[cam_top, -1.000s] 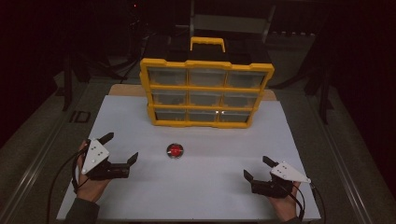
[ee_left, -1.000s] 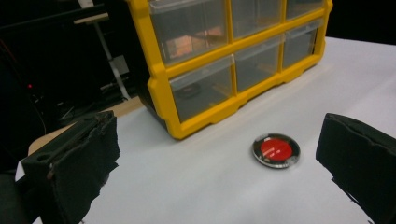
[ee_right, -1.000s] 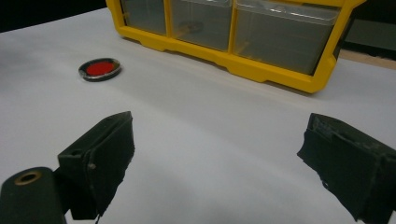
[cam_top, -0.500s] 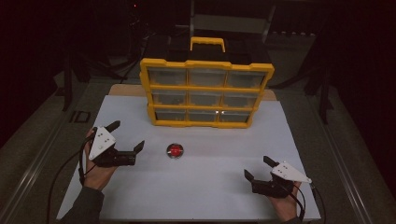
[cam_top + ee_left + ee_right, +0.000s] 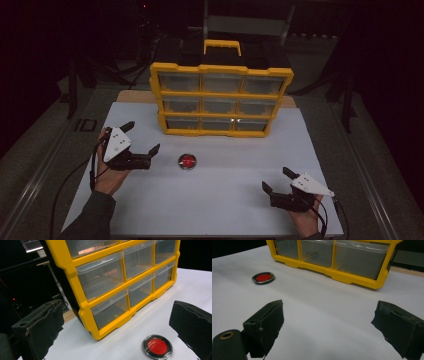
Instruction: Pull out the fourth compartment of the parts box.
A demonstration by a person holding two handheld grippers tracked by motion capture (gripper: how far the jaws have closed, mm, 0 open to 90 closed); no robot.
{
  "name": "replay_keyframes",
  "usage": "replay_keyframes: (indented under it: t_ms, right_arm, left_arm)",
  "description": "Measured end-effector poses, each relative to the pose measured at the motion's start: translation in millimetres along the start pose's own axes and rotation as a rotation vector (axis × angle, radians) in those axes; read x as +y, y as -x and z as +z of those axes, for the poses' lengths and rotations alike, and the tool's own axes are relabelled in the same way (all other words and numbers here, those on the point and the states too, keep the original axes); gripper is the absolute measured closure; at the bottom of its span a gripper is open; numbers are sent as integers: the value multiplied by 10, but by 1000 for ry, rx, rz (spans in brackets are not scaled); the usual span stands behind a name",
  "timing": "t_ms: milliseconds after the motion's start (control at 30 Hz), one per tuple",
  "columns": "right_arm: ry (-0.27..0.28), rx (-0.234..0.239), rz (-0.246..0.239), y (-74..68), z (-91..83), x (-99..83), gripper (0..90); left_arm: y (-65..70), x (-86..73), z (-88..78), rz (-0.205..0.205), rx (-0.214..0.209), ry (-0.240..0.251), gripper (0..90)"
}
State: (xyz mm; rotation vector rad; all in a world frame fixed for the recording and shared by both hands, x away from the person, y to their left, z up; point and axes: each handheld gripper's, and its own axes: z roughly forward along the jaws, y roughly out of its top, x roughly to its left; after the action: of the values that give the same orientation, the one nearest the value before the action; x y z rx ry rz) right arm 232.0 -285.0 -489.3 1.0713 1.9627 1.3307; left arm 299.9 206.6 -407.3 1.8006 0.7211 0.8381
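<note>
High view first: nearest the person, the right hand-held gripper (image 5: 278,189) rests low on the white worktop (image 5: 225,210), jaws apart and empty, well off from the red disc (image 5: 188,161) and unmoved over the last second. Farther in, the left hand-held gripper (image 5: 142,145) has lifted and slid toward that disc, jaws spread wide, one tip now just beside it but not touching. Beyond the disc stands the yellow drawer cabinet (image 5: 220,100), drawers closed. My guess is the left one is lining up to pick the disc.
</note>
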Motion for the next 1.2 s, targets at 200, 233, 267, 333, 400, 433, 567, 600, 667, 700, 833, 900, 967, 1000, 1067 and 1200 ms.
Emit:
replay_keyframes:
  t_ms: [200, 233, 267, 333, 400, 433, 567, 600, 667, 700, 833, 900, 967, 1000, 1067, 1200]
  right_arm:
    - [3, -5, 1, 8, -3, -4, 87]
    - [3, -4, 1, 9, -3, -4, 87]
    - [3, -3, 1, 10, -2, -3, 87]
    - [3, -3, 2, 12, -2, -4, 87]
    - [2, -3, 7, 15, -4, -4, 87]
    - [2, -3, 9, 18, -6, -3, 87]
    - [4, -7, 14, 25, -9, -3, 87]
    - [5, -7, 12, 24, -9, -3, 87]
    - [5, -7, 9, 24, -9, -4, 87]
    - [6, -7, 9, 24, -10, -4, 87]
    - [7, -9, 12, 29, -9, -7, 87]
    - [8, -10, 14, 31, -11, -6, 87]
    - [8, -10, 15, 32, -13, -7, 87]
    - [8, -10, 15, 33, -13, -7, 87]
    - [7, -9, 15, 31, -9, -7, 87]
    - [2, -6, 7, 23, -4, -8, 87]
  left_arm:
    - [-19, 53, 76, 23, 0, -7, 0]
    - [-26, 58, 89, 28, 1, -10, 0]
    - [-30, 62, 103, 29, 4, -10, 0]
    - [-46, 73, 125, 31, 7, -10, 0]
    - [-62, 85, 147, 28, 10, -4, 0]
    - [-69, 91, 160, 21, 12, 1, 0]
    - [-90, 115, 222, 7, 16, 12, 0]
    - [-92, 122, 241, 7, 15, 13, 0]
    - [-92, 136, 278, 6, 16, 15, 0]
    - [-92, 144, 294, 10, 15, 12, 0]
    - [-82, 182, 346, 35, 18, 6, 0]
    - [-82, 195, 371, 39, 17, 6, 0]
    - [-82, 205, 394, 43, 15, 6, 0]
    - [-85, 209, 403, 44, 13, 6, 0]
    - [-93, 216, 420, 52, 14, 6, 0]
    - [-95, 220, 459, 49, 16, 16, 0]
